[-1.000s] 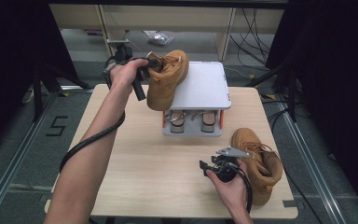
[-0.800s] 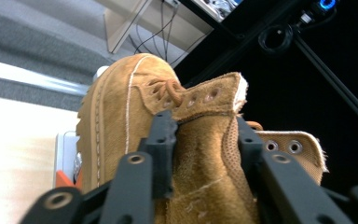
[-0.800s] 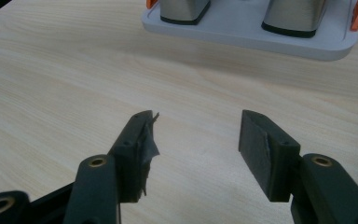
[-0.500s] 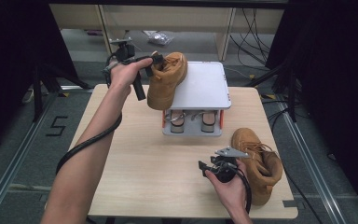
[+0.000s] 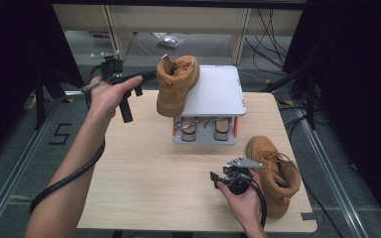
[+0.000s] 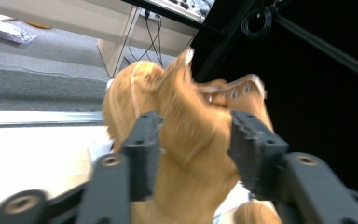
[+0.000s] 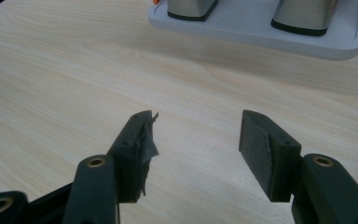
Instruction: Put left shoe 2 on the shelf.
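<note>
i hold a tan boot in the air beside a small white rack at the far edge of the desk.

my left gripper (image 5: 144,79) has its jaws closed on the collar of the boot (image 5: 176,84), gripping the soft top so the sole hangs free, level with the rack's (image 5: 213,94) flat white top, which i judge is where it is meant to go. in the left gripper view the jaws press either side of the ankle leather. my right gripper (image 5: 217,179) waits low near the desk's (image 5: 139,168) near right corner, jaws wide apart and holding nothing, just beside the second boot (image 5: 273,171), ready, i think, to take it.
</note>
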The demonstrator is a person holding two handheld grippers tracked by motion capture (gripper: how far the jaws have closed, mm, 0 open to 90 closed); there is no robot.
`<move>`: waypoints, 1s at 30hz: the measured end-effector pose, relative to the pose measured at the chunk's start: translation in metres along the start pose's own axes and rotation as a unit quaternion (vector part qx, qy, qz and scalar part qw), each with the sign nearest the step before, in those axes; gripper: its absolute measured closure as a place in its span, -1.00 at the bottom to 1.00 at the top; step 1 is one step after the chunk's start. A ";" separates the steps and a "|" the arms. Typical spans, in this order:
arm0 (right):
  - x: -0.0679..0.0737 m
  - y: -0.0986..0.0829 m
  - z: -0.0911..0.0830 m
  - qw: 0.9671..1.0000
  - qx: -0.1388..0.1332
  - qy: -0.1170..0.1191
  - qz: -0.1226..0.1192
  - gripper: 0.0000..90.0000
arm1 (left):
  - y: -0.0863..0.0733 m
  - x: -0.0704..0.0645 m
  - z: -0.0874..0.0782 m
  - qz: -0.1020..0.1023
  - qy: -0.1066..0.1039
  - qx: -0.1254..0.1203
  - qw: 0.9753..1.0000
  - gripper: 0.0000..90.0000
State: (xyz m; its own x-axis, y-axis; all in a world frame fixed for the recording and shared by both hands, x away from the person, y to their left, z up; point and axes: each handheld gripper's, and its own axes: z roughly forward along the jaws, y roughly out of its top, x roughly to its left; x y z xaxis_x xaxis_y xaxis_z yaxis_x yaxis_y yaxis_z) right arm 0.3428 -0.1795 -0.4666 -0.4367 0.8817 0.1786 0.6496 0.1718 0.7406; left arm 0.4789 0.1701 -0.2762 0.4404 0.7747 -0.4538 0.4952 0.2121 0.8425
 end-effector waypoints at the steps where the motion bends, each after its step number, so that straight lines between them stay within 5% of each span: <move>1: 0.000 0.000 0.000 1.000 0.001 0.000 -0.001 0.01 | -0.005 0.003 -0.003 0.003 0.003 0.004 1.000 0.50; 7: 0.002 -0.001 0.002 1.000 -0.001 0.007 -0.003 0.01 | -0.056 0.021 -0.006 0.006 -0.011 0.062 0.998 0.92; 12: 0.003 -0.002 0.002 1.000 0.008 -0.001 -0.005 0.01 | -0.084 0.024 0.004 0.012 -0.019 0.081 0.996 0.98; 23: 0.001 0.000 -0.001 1.000 0.001 -0.001 0.002 0.01 | -0.095 0.015 0.030 0.028 -0.015 0.089 0.996 0.99; 30: 0.000 0.000 0.000 1.000 -0.003 0.003 -0.001 0.01 | -0.093 0.012 0.031 0.027 -0.006 0.092 0.995 0.99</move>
State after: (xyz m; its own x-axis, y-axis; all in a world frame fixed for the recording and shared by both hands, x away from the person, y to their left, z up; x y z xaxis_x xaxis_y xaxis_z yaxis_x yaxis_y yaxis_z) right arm 0.3427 -0.1800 -0.4669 -0.4418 0.8784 0.1822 0.6451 0.1699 0.7450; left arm 0.4612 0.1412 -0.3684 0.4784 0.7749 -0.4131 0.5990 0.0560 0.7988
